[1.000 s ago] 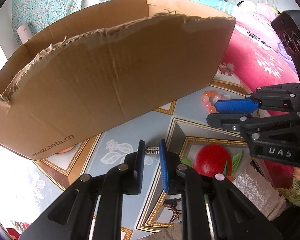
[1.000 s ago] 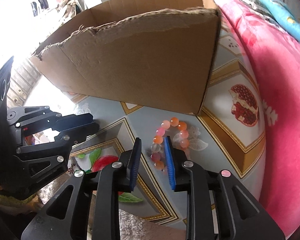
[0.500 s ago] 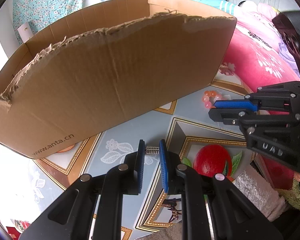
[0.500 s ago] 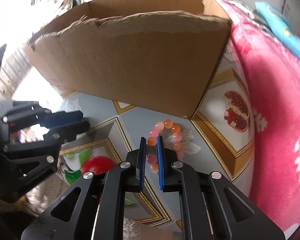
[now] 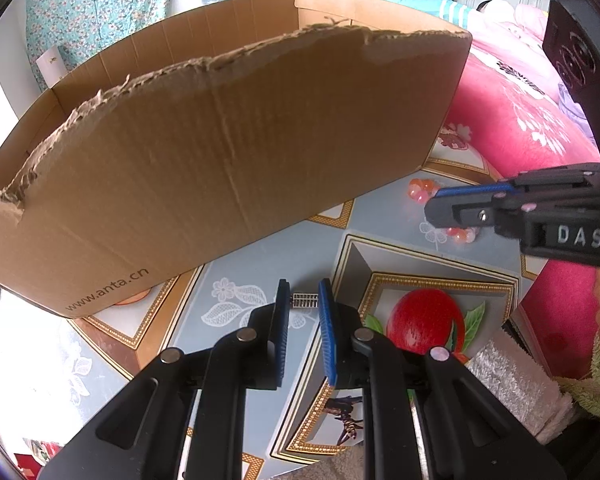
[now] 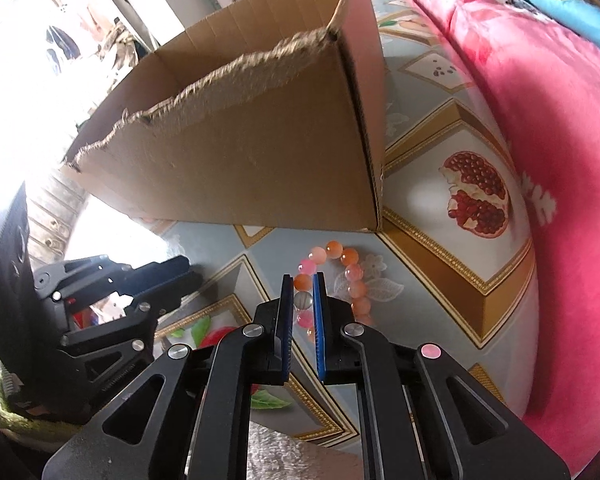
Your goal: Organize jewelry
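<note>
My right hand-held gripper (image 6: 303,292) has closed its blue pads on one side of a bracelet of orange and pink beads (image 6: 342,258). The bracelet lies on the counter (image 6: 420,280), which wears a cloth printed with fruit and gold-edged frames, just in front of the near corner of an open cardboard box (image 6: 240,148) with a torn top edge. My left hand-held gripper (image 5: 304,300) points down at the counter in front of the box's long side, its pads clenched on a thin silver chain-like piece (image 5: 304,301) that spans the narrow gap between them. A pink blanket (image 6: 540,100) is bunched along the right of the counter.
</note>
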### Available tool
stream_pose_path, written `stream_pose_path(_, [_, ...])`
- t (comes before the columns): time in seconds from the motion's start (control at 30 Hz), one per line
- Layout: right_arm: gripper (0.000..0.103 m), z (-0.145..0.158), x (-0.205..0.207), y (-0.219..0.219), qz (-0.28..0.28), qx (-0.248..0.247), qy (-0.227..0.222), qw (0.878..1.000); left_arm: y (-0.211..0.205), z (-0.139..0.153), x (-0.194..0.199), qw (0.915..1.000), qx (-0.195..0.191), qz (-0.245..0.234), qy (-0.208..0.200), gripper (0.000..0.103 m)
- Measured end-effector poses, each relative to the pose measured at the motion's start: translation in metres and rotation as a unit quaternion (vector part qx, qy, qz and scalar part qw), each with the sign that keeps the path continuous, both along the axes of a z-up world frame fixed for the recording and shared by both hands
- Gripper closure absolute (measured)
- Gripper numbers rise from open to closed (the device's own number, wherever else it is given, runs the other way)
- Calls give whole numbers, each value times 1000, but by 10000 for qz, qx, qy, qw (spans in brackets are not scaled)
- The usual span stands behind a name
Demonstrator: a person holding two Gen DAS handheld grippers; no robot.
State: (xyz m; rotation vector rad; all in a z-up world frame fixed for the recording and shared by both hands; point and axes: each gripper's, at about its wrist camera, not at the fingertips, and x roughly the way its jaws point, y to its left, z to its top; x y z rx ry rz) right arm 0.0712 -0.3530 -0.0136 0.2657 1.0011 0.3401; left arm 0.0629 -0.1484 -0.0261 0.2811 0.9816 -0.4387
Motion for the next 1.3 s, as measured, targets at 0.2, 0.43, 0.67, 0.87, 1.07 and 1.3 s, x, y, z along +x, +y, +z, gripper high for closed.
stream_pose_path(0.2, [96, 8, -7, -16, -69, 161, -91, 9998, 0, 0, 0, 10000, 4, -10, -5, 89])
stream_pose_path(0.43, [96, 12, -5, -11, -126, 239, -143, 9995, 4, 2, -1, 9999, -102, -17, 7, 89])
stream_pose_path(0.67, [96, 23, -15, -7, -152, 257, -276, 9992, 13, 10, -3, 9996, -280, -49, -92, 89])
stream_pose_path(0.87, [96, 29, -18, -13, -219, 438, -360, 9982, 18, 26, -14, 9984, -448, -179, -298, 89])
stream_pose_path(1.07, [96, 36, -23, -23, -307, 687, -467, 9961, 22, 46, -23, 9966, -611, -287, -473, 89])
stream_pose_path(1.3, [96, 54, -36, -35, -389, 849, -706, 9931, 25, 69, -33, 9936, -874, -364, -612, 89])
